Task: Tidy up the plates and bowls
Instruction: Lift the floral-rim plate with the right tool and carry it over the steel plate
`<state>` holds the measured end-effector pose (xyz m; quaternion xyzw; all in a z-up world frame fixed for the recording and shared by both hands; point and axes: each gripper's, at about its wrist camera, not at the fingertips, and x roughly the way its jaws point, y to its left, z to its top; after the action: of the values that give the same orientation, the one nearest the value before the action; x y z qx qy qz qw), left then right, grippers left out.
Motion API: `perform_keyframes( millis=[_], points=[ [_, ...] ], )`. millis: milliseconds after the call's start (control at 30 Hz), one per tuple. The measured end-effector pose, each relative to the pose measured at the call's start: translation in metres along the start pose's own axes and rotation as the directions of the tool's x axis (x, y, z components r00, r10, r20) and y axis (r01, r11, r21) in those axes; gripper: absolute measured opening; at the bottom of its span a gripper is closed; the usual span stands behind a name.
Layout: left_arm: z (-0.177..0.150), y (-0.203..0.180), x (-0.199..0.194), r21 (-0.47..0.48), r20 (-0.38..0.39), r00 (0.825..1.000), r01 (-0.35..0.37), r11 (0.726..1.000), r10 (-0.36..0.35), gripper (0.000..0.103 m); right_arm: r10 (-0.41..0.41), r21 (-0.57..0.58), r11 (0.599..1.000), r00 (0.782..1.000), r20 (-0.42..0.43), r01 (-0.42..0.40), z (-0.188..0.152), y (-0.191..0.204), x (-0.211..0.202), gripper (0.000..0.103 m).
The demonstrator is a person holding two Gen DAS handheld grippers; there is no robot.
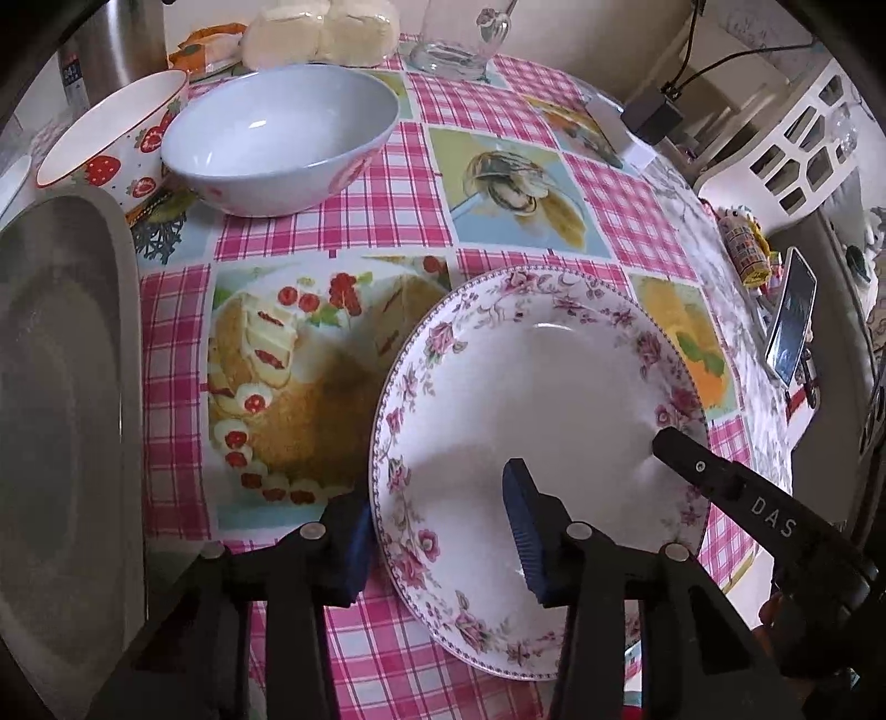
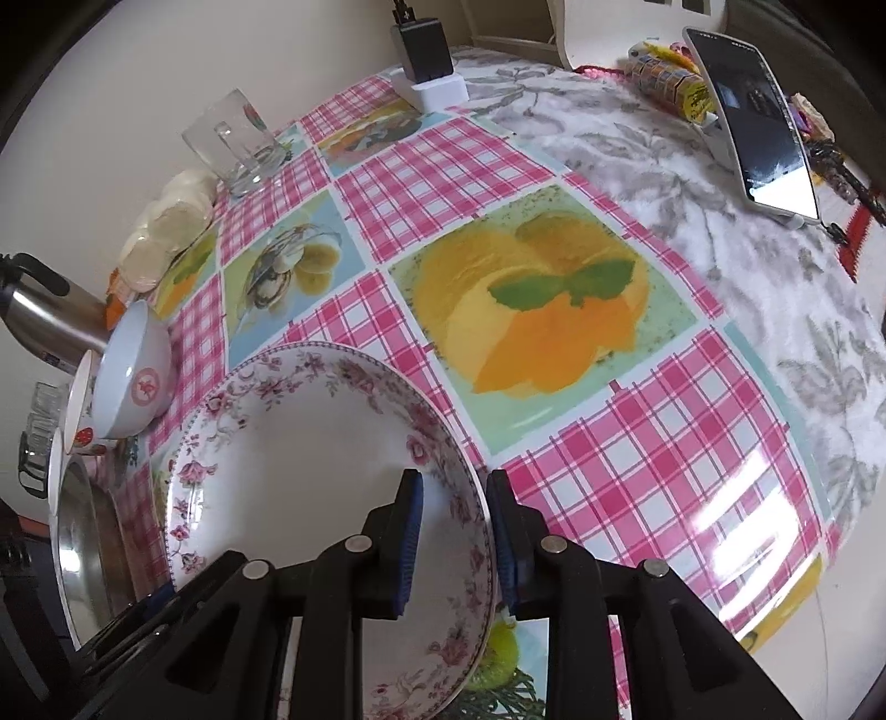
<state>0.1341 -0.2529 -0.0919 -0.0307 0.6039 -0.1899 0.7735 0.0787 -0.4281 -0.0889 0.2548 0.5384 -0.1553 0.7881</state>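
Note:
A white deep plate with pink flowers on its rim [image 1: 542, 387] lies on the checked tablecloth [image 1: 387, 188]. My left gripper [image 1: 437, 543] straddles the plate's left rim, one blue pad outside it and one over the well, with a gap left; it is open. My right gripper [image 2: 457, 537] is shut on the plate's [image 2: 310, 443] opposite rim, and one of its black fingers [image 1: 686, 459] shows in the left wrist view. A pale blue bowl [image 1: 277, 138] and a strawberry-patterned bowl [image 1: 111, 144] stand side by side at the far left.
A round metal pan [image 1: 66, 387] sits at the left edge, close to the plate. At the back stand a drinking glass [image 1: 454, 44], a steel kettle [image 2: 50, 321] and wrapped white buns [image 1: 321, 33]. A phone on a stand [image 2: 758, 116] and a charger [image 2: 426, 55] are on the right.

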Motion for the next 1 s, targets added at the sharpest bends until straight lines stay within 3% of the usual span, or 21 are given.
perform_keyframes(
  millis=[233,600,833,1000],
  points=[
    [0.001,0.017,-0.001,-0.047,0.046,0.999,0.027,0.999,-0.025,0.023,0.076,0.05,0.996,0.996,0.039,-0.078,-0.002,-0.013,0.0,0.024],
    [0.003,0.019,-0.001,-0.072,0.038,0.998,0.053,0.996,-0.05,0.021,0.119,0.068,0.99,0.992,0.031,-0.121,0.001,-0.018,-0.004,0.018],
    [0.005,0.016,-0.009,-0.075,0.044,0.994,0.101,0.992,-0.098,0.021,0.136,-0.012,0.991,0.985,0.106,-0.136,0.007,-0.015,-0.033,0.015],
    [0.01,0.016,-0.019,-0.072,0.074,0.99,0.126,0.989,-0.12,0.021,0.14,-0.031,0.99,0.984,0.107,-0.137,0.006,-0.012,-0.036,0.015]
  ],
)
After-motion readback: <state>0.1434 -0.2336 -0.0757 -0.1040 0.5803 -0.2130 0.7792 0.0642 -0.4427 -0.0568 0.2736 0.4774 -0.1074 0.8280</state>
